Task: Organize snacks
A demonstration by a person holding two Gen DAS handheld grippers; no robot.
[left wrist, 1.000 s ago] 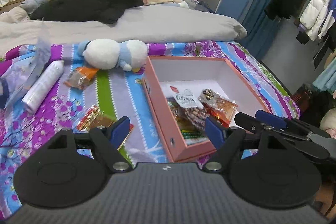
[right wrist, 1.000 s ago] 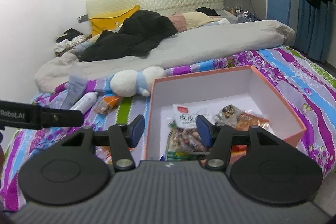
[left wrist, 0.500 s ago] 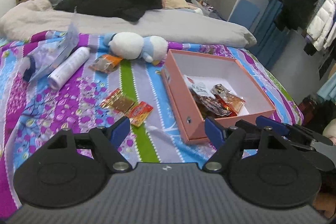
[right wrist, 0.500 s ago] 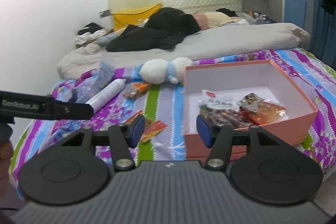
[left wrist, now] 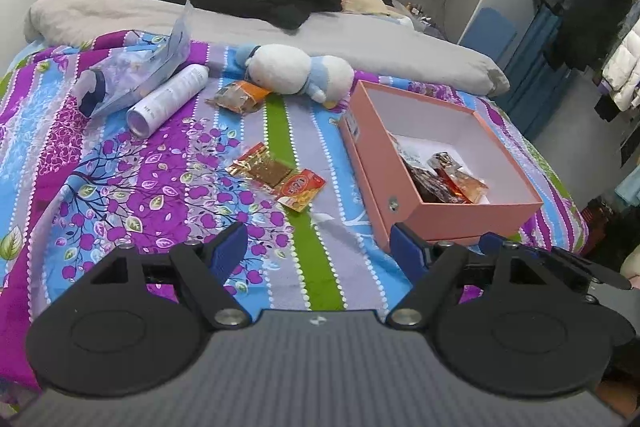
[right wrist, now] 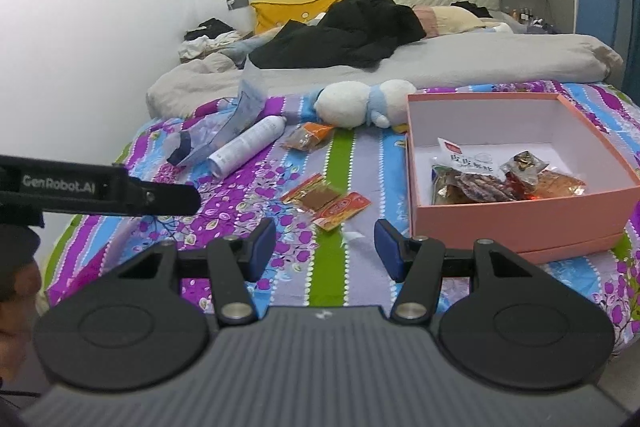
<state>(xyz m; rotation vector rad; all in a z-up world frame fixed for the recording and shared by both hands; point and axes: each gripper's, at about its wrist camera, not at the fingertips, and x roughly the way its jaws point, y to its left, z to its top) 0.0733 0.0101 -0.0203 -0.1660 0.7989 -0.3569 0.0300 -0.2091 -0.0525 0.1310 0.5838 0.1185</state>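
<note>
You have pulled both grippers back from the open pink cardboard box (left wrist: pixel 404 183); a second ago it sat right before the fingers, now more quilt shows. The box holds several snack packets (right wrist: pixel 480 179) against its near wall. Two flat orange-red snack packets (left wrist: pixel 280 177) lie on the purple flowered quilt (left wrist: pixel 120 167) left of it. Your left gripper (left wrist: pixel 320 251) and right gripper (right wrist: pixel 325 247) hover tilted down, fingers apart, holding nothing.
</note>
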